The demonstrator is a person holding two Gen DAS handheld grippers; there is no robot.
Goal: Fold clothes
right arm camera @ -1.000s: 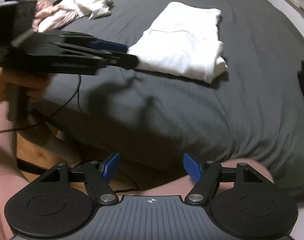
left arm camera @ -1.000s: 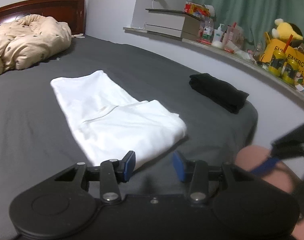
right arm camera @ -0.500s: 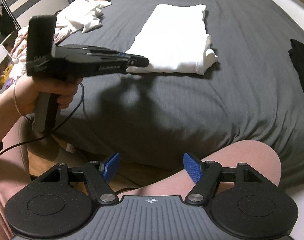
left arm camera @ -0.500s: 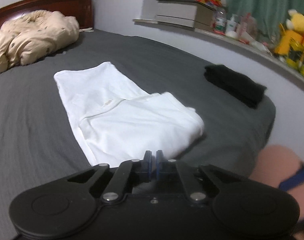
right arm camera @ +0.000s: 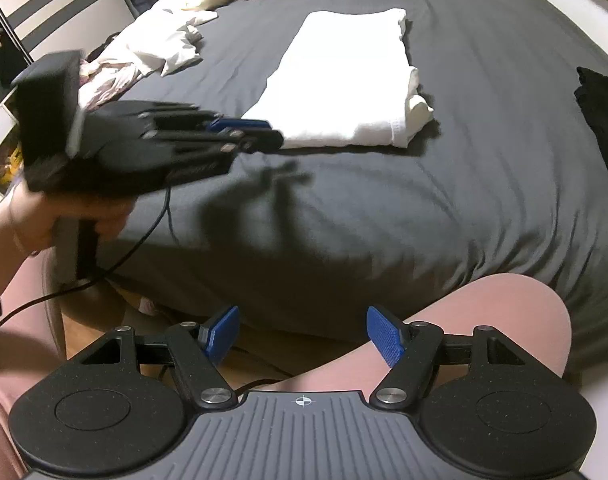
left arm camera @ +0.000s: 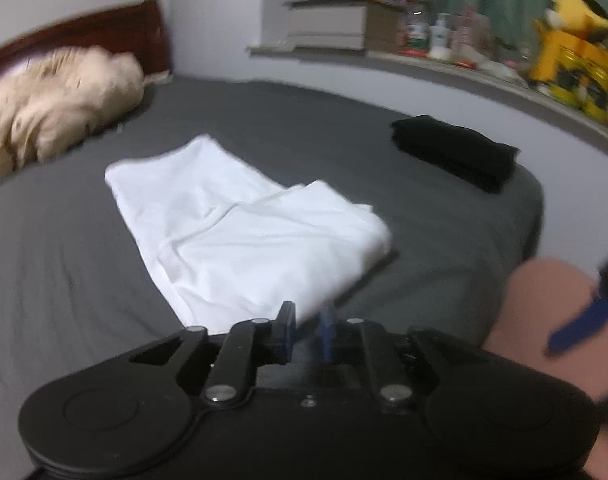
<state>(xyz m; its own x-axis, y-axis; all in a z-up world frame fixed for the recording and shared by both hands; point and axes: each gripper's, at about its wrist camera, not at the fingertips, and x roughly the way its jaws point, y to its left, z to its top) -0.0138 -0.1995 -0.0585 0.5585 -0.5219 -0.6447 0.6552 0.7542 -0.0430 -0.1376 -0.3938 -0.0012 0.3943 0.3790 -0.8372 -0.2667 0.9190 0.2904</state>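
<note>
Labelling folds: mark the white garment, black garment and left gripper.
white garment (right arm camera: 344, 80), right wrist view, flat top layer.
black garment (left arm camera: 456, 152), left wrist view, top of the folded stack.
left gripper (left arm camera: 307, 330), left wrist view, gap at its opening jaws, nothing between.

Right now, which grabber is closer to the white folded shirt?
Left. The left gripper hovers right at the white folded shirt's near edge, jaws opening, nothing between them. The right gripper hangs back off the bed.

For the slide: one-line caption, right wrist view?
Open right gripper idles above a knee; left gripper, jaws opening, nears folded white garment.
</note>
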